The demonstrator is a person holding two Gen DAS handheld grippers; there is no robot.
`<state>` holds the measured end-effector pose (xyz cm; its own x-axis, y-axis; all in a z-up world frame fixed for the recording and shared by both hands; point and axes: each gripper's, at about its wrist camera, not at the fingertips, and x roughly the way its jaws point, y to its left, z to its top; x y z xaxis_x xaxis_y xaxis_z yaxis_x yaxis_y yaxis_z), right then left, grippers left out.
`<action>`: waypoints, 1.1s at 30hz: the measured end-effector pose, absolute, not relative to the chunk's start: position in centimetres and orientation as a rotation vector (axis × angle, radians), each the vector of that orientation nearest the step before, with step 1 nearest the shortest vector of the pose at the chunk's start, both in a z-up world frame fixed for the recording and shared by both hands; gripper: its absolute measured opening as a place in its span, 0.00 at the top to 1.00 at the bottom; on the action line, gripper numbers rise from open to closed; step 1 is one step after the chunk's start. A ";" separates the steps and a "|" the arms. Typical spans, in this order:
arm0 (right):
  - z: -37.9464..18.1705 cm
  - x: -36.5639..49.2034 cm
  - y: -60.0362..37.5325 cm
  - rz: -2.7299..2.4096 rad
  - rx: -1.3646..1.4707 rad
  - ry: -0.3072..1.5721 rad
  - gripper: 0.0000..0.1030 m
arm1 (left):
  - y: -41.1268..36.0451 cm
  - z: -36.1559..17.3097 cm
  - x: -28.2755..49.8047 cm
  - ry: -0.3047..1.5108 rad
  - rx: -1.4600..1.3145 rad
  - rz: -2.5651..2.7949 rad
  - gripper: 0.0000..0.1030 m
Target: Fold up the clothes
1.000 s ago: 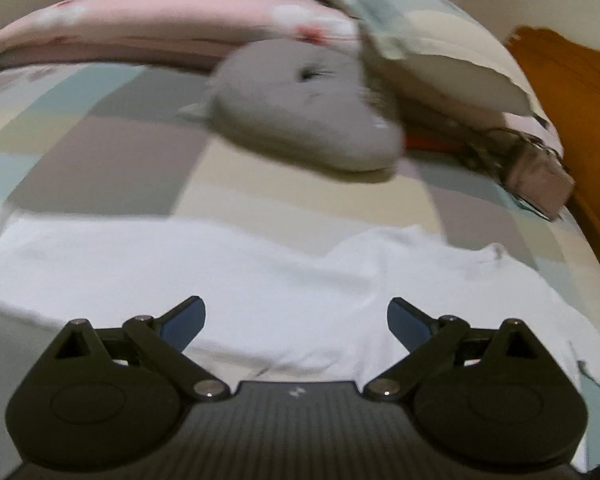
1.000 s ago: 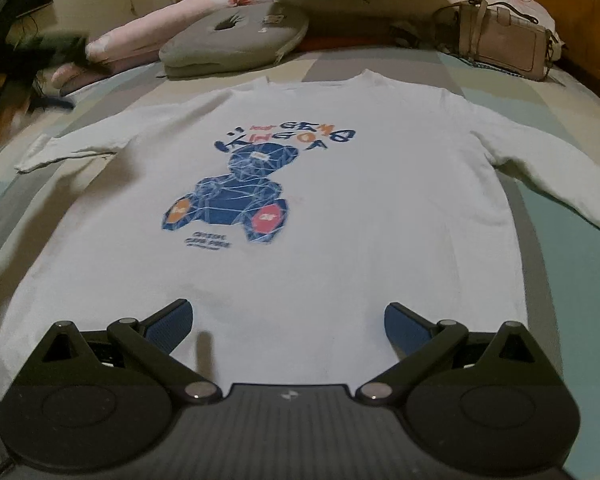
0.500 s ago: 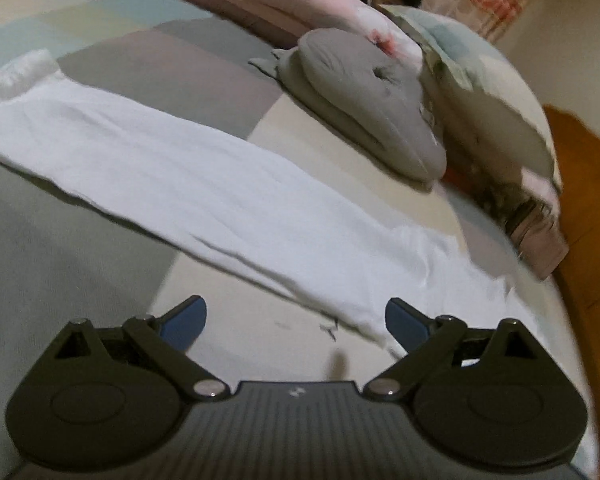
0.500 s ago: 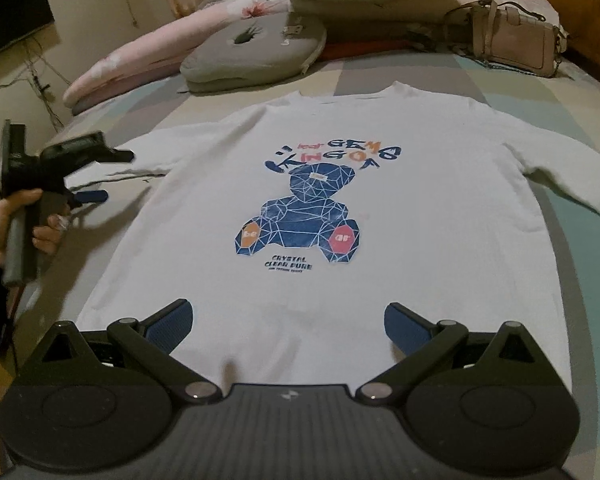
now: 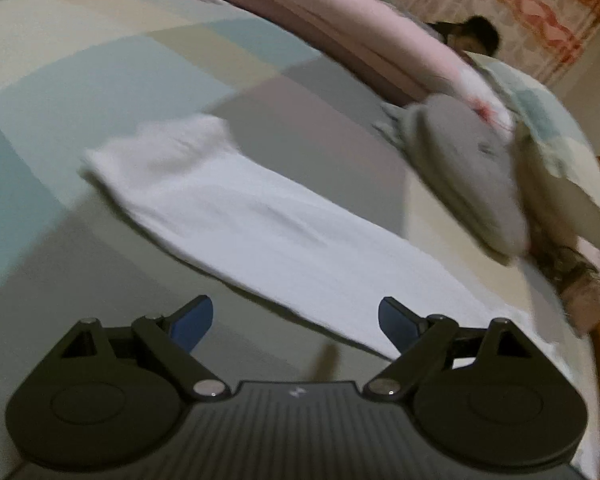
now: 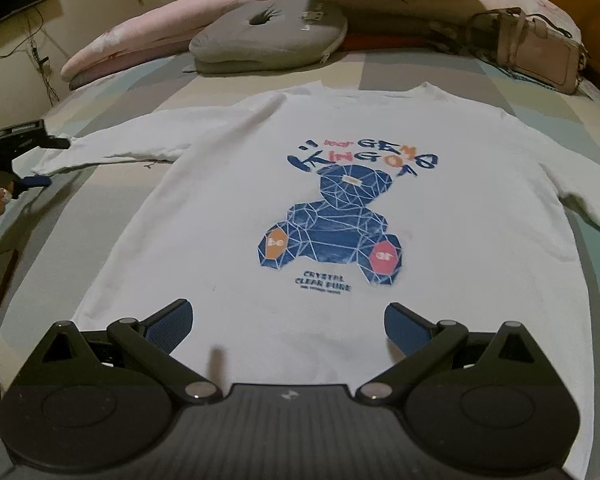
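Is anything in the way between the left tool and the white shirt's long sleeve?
Nothing visible is. The left tool is closing with nothing between its fingers yet, and the sleeve lies flat on bare bedspread just ahead of it. The grey cushion sits well beyond the sleeve, not in the path.

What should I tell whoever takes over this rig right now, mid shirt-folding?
Left tool: jaws closing, nothing between them yet, aimed along the shirt's left sleeve near its cuff.
Right tool: open, empty, over the hem of the white shirt.
Shirt lies flat, print up, on the bed, both sleeves spread out, collar toward the pillows.
Done: shirt spread out. No fold made yet.
Left: probably take the left sleeve and fold it across the body, then the other sleeve, then the body.
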<state>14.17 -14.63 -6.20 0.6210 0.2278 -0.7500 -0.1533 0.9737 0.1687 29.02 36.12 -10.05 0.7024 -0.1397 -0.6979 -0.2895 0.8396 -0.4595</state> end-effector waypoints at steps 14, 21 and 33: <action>-6.0 15.3 -14.8 0.206 0.115 0.846 0.00 | 42.9 -12.5 31.9 0.596 -0.691 0.142 0.47; -6.3 15.4 -14.9 0.199 0.128 0.849 0.00 | 42.7 -12.0 31.8 0.596 -0.625 0.244 0.90; -6.7 15.7 -14.1 0.217 0.120 0.858 0.00 | 44.3 -10.0 28.1 0.577 -0.553 0.270 0.91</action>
